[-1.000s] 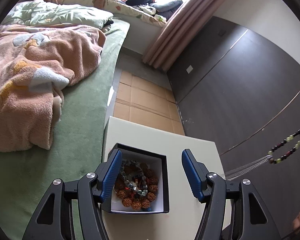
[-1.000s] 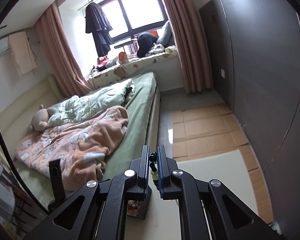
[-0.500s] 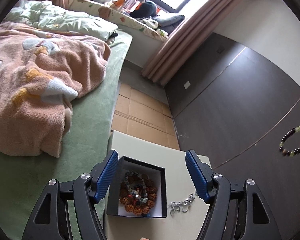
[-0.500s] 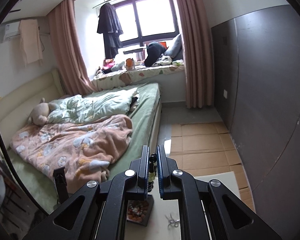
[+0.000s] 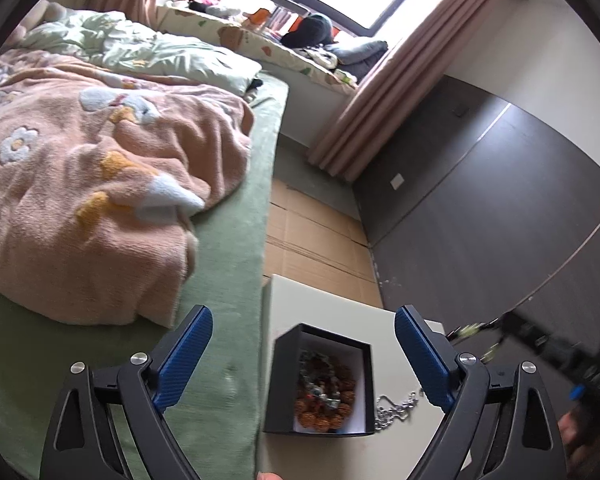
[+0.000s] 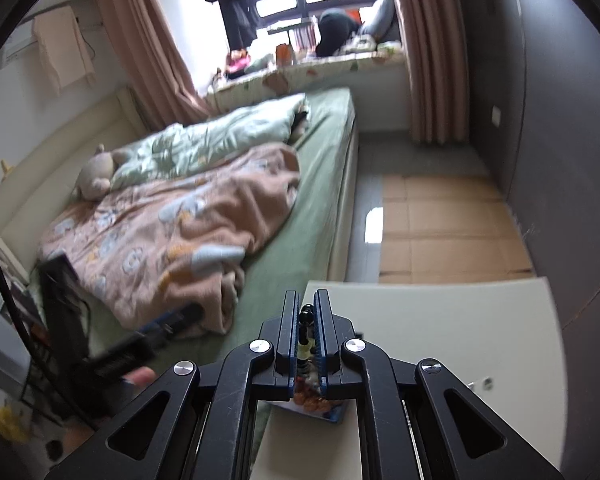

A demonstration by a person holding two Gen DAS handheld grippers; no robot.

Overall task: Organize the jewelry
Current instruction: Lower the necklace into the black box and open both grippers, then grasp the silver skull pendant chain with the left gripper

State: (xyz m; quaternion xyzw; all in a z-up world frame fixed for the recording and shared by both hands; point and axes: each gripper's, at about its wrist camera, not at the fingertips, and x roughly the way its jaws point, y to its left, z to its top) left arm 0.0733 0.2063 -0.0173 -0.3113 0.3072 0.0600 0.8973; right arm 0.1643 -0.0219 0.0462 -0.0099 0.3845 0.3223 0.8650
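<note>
- White table [image 5: 332,452] sits below and ahead of both grippers, hard against the green bed [image 5: 228,240]. This is the work surface.
- Black box [image 5: 281,384] stands on the table between the left gripper's fingers as seen from its camera, but lower and not touched. Lid off, white lining visible.
- Done, by my read: brown bead bracelets [image 5: 326,396] already lie heaped in the box, with a darker strand on top.
- Left gripper [image 5: 300,364]: jaws wide and opening, nothing between the pads; box only sits in the gap below them. No load.
- Right gripper [image 6: 308,324]: jaws nearly closed, pinching a beaded bracelet [image 6: 306,334] with dark and yellow-green beads. From the left wrist view it comes in from the right, blurred, with the strand trailing toward the box.
- From the right wrist view the box interior shows just under the right gripper's fingertips, so the bracelet hangs above or close beside the box. Can't tell if it's over the rim yet.
- Left to do: drop that bracelet in.
- Silver chain [image 5: 396,406] lies loose on the table just right of the box, under the left gripper's right finger. Not yet stowed.
- No lid in view, so can't say if closing is part of it.
</note>
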